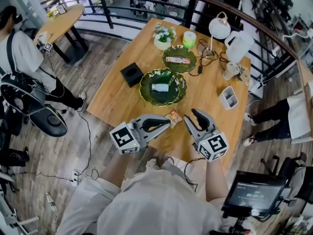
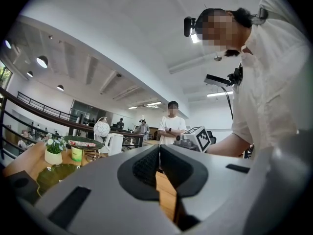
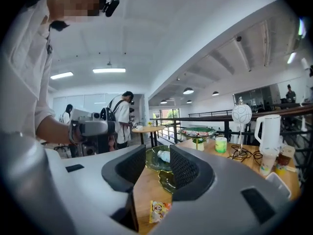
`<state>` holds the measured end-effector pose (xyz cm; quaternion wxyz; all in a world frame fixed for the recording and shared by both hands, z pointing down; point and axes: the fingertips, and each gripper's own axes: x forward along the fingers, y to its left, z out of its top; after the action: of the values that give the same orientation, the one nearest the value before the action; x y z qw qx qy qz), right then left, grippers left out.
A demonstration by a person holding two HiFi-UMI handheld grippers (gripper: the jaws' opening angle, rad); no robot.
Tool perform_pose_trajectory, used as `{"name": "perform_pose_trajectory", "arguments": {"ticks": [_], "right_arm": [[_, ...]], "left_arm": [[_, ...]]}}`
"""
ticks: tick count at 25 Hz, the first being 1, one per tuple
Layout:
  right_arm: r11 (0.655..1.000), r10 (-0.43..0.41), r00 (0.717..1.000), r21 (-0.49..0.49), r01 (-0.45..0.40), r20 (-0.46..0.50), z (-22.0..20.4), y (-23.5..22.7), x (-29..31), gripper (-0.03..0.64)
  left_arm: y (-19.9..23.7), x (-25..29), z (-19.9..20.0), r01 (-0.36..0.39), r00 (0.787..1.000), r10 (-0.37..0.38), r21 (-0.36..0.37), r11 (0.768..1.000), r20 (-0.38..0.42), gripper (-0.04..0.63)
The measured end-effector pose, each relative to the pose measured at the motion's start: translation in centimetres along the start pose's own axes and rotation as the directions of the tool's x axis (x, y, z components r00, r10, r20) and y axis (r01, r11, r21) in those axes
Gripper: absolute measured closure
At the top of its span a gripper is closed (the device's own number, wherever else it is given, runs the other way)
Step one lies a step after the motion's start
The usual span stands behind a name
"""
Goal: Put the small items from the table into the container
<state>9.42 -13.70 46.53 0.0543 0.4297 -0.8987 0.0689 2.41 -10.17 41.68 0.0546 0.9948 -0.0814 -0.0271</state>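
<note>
Pre-grasp: small orange snack packet [image 1: 173, 117].
Right claw [image 1: 190, 117] released, empty, just beside it; left claw [image 1: 166, 123] clenched, empty. Next likely: dip, pinch, carry to white rectangular container [image 1: 228, 98].

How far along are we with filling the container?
Nothing looks done yet. Left hand-held gripper shut, empty; right hand-held gripper open, empty, near the snack packet. Left to move: that packet, the white item on the near plate, the bar on the far plate.
</note>
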Motion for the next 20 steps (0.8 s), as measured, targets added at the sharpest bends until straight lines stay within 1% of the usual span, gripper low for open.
{"name": "perform_pose_trajectory", "arguments": {"ticks": [3, 5, 7, 9, 11, 13, 15, 18, 20], "right_arm": [[0.994, 0.018, 0.993, -0.105, -0.030, -0.116, -2.5, 0.2, 0.9, 0.463], [0.981, 0.021, 0.979, -0.185, -0.059, -0.205, -4.7, 0.3, 1.5, 0.463], [0.962, 0.017, 0.957, -0.254, -0.094, -0.291, -7.1, 0.3, 1.9, 0.462], [0.939, 0.011, 0.926, -0.314, -0.139, -0.378, -9.5, 0.4, 2.4, 0.463], [0.913, -0.005, 0.883, -0.363, -0.188, -0.470, -12.2, 0.6, 3.0, 0.462], [0.894, -0.031, 0.840, -0.390, -0.218, -0.541, -14.6, 1.1, 3.9, 0.462], [0.891, -0.058, 0.808, -0.395, -0.223, -0.587, -16.6, 1.7, 5.0, 0.462], [0.892, -0.113, 0.768, -0.405, -0.202, -0.631, -18.9, 2.6, 6.9, 0.462], [0.890, -0.159, 0.735, -0.419, -0.183, -0.659, -20.3, 3.0, 8.0, 0.462]], "left_arm": [[0.2, -0.4, -0.6, -0.012, 1.000, 0.012, -0.011, 1.000, -0.005, 0.588], [0.3, -0.8, -1.1, -0.021, 1.000, 0.021, -0.019, 1.000, -0.008, 0.588], [0.3, -1.3, -1.5, -0.031, 0.999, 0.031, -0.029, 0.999, -0.008, 0.588], [0.3, -1.8, -1.8, -0.043, 0.999, 0.043, -0.039, 0.998, -0.011, 0.588], [0.5, -2.5, -2.1, -0.058, 0.998, 0.057, -0.048, 0.997, -0.015, 0.588], [0.7, -3.3, -2.3, -0.074, 0.997, 0.073, -0.057, 0.996, -0.016, 0.588], [0.9, -4.1, -2.7, -0.090, 0.996, 0.089, -0.066, 0.994, -0.017, 0.588], [1.1, -5.2, -3.2, -0.112, 0.994, 0.111, -0.076, 0.991, -0.019, 0.588], [1.1, -5.9, -3.5, -0.127, 0.992, 0.125, -0.084, 0.988, -0.021, 0.588]]}}
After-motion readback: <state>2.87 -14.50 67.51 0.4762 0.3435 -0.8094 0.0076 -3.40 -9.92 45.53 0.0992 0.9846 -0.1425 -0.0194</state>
